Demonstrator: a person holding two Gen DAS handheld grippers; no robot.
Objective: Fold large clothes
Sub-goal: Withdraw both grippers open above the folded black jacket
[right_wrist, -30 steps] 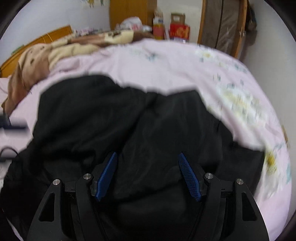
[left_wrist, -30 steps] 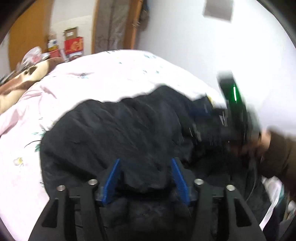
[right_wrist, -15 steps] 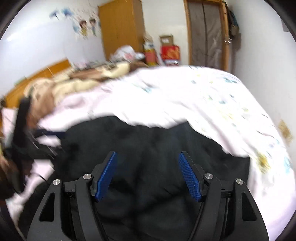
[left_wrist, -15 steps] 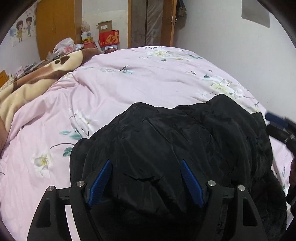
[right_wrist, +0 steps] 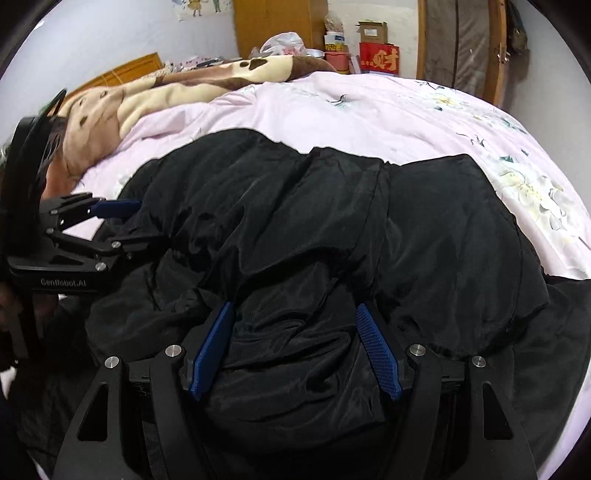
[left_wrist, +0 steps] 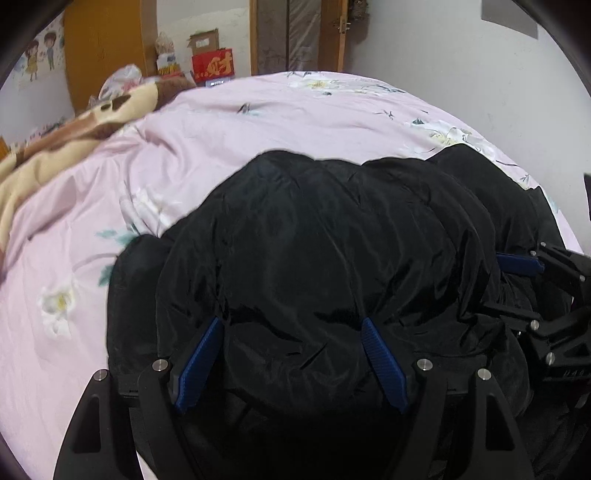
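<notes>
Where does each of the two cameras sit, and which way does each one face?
Left wrist: on the left gripper, facing across the black jacket on the pink quilt; its own blue fingers show, open.
Right wrist: on the right gripper, facing the same way; its fingers show, open.
Shared: jacket, quilt, red box, and each view catches the other gripper.

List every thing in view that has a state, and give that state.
black jacket: bunched, partly folded, lying on the bed.
left gripper: open, fingers astride a jacket fold.
right gripper: open, jacket fabric between its fingers.
pink floral quilt: spread, wrinkled.
brown blanket: crumpled at the bed's far side.
cardboard box: flaps open.
</notes>
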